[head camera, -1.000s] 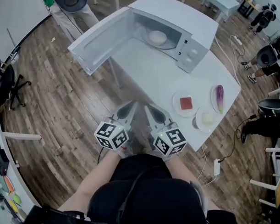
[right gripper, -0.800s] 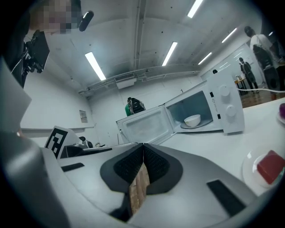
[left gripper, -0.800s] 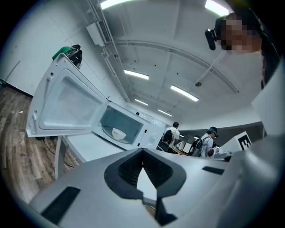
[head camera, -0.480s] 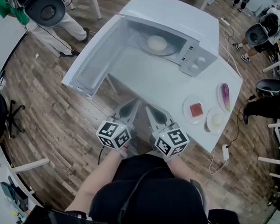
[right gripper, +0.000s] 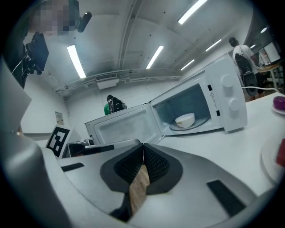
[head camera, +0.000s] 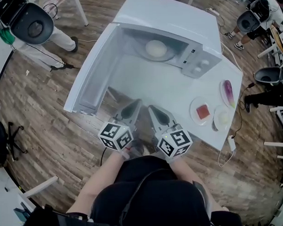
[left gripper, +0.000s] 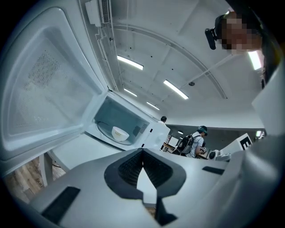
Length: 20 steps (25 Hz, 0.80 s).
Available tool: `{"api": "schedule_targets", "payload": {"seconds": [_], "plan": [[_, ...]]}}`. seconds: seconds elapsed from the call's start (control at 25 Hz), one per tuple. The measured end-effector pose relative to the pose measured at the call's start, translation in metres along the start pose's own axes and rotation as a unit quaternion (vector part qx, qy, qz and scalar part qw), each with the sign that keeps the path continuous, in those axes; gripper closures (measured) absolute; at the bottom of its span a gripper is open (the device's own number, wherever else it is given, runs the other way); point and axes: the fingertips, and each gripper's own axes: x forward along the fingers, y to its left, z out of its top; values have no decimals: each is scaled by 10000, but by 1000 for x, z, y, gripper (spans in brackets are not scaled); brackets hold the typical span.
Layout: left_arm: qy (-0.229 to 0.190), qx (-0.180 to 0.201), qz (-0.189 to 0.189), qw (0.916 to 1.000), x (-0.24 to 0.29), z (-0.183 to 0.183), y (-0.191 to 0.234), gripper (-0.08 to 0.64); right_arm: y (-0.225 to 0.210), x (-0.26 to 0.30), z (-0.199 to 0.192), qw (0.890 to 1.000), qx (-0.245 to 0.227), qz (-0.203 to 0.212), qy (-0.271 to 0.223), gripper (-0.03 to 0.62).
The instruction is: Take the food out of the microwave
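The white microwave (head camera: 175, 30) stands on the white table (head camera: 159, 82) with its door (head camera: 91, 72) swung wide to the left. Inside, a white bowl (head camera: 156, 48) sits on the turntable; it also shows in the left gripper view (left gripper: 120, 133) and the right gripper view (right gripper: 185, 120). My left gripper (head camera: 134, 105) and right gripper (head camera: 153, 108) are side by side at the table's near edge, well short of the microwave. Both point toward the oven's opening. Each has its jaws shut with nothing between them, in the left (left gripper: 143, 151) and right (right gripper: 143, 147) gripper views.
Right of the microwave lie three plates: a red piece (head camera: 202, 111), a white food (head camera: 223, 117) and a purple eggplant (head camera: 228, 92). The open door overhangs the wooden floor at the left. People stand at the far left (head camera: 29, 23) and far right (head camera: 251, 18). A cable (head camera: 230, 144) hangs off the table.
The table and microwave have come nearer and turned in the head view. Both grippers have moved together toward the table's edge, jaws still shut.
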Motion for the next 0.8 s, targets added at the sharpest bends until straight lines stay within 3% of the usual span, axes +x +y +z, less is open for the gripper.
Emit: {"api": "schedule_targets", "payload": {"seconds": [0.36,0.8], "plan": [[135,-11,-249,9996,4,1,17,549,-2,15,-1,9995,71,-303,-110,572],[241,-151,-244,9993,9,-4,25,549,-7,25,-9,9990,254,-368,93,572]]}}
